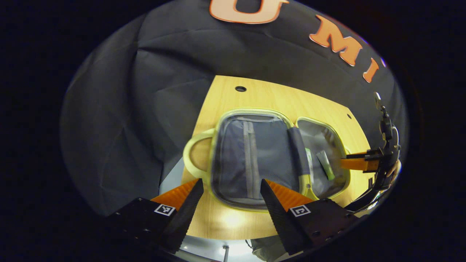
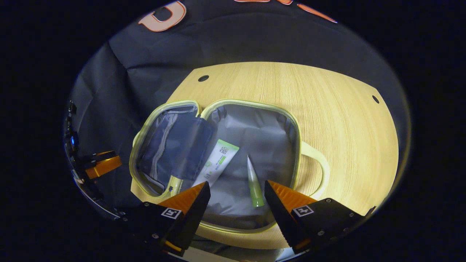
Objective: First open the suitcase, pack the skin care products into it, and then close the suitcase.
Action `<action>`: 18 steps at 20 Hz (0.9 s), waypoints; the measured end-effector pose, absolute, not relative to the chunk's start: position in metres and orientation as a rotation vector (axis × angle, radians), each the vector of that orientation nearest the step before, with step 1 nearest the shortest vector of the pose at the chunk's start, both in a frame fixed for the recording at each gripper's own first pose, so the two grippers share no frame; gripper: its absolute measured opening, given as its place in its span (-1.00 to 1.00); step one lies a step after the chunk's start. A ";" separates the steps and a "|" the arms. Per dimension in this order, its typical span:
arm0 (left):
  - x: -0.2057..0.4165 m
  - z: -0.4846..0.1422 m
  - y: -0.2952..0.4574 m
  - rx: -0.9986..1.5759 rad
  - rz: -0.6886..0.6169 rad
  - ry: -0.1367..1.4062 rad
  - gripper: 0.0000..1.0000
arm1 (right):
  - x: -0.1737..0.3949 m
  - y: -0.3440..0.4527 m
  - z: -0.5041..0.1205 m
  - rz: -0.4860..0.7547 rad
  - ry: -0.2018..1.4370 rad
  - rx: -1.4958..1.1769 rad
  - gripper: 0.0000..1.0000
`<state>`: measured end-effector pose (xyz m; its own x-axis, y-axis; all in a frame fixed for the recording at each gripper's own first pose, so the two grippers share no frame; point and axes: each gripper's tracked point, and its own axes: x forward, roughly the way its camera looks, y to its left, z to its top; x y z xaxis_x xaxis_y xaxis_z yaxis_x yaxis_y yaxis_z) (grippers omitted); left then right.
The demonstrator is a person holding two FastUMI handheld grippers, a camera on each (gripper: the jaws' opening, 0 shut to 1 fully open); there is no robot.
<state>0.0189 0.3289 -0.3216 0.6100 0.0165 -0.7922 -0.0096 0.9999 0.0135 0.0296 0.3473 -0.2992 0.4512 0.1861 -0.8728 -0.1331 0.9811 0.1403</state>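
A small suitcase point(image 2: 251, 120) with a pale yellow-green rim lies open flat on the wooden table point(image 2: 346, 120). Its grey-lined right half holds a white-and-green tube point(image 2: 217, 162) and a slimmer green tube point(image 2: 253, 182). The lid half point(image 1: 251, 156) shows a grey zipped pocket, and the two tubes point(image 1: 325, 164) lie in the half beyond it. My right gripper point(image 2: 236, 189) hovers open over the near edge of the filled half, nothing between its fingers. My left gripper point(image 1: 232, 187) stands open above the lid's near rim. The right gripper point(image 1: 358, 162) appears at the suitcase's far side.
Each half carries a pale loop handle point(image 1: 194, 153), one sticking out at either end point(image 2: 316, 163). The table has small round holes point(image 1: 240, 88) near its back corners. Black cloth hangs behind it. The left gripper point(image 2: 100, 163) shows at the left edge of the right gripper view.
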 end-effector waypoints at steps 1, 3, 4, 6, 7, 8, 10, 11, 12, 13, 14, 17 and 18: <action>0.022 -0.323 0.344 -0.017 0.039 0.914 0.96 | 0.031 0.344 -0.295 0.177 1.077 0.050 0.91; 0.029 -0.324 0.375 -0.072 0.076 0.893 0.96 | 0.035 0.332 -0.283 0.136 1.048 0.041 0.92; 0.034 -0.328 0.388 -0.103 0.086 0.889 0.96 | 0.036 0.328 -0.276 0.117 1.032 0.040 0.92; 0.044 -0.342 0.406 -0.190 0.084 0.883 0.96 | 0.038 0.321 -0.266 0.095 1.015 0.042 0.92; 0.050 -0.346 0.413 -0.241 0.081 0.871 0.96 | 0.037 0.318 -0.262 0.086 1.012 0.041 0.92; 0.057 -0.347 0.416 -0.301 0.054 0.845 0.96 | 0.038 0.313 -0.259 0.071 1.007 0.037 0.92; 0.070 -0.346 0.416 -0.437 -0.001 0.802 0.96 | 0.037 0.305 -0.253 0.045 1.000 0.030 0.92; 0.080 -0.349 0.418 -0.503 -0.017 0.778 0.96 | 0.036 0.302 -0.252 0.035 1.000 0.026 0.92; 0.087 -0.352 0.418 -0.569 -0.031 0.761 0.96 | 0.033 0.300 -0.251 0.027 1.003 0.025 0.92; 0.094 -0.356 0.421 -0.630 -0.031 0.747 0.95 | 0.031 0.299 -0.251 0.023 1.010 0.027 0.92; 0.100 -0.364 0.424 -0.688 -0.021 0.741 0.95 | 0.027 0.296 -0.251 0.018 1.015 0.029 0.92; 0.107 -0.383 0.421 -0.836 -0.025 0.745 0.96 | 0.022 0.289 -0.252 -0.008 1.027 0.034 0.92; 0.110 -0.387 0.420 -0.862 -0.029 0.742 0.95 | 0.020 0.287 -0.252 -0.016 1.030 0.041 0.92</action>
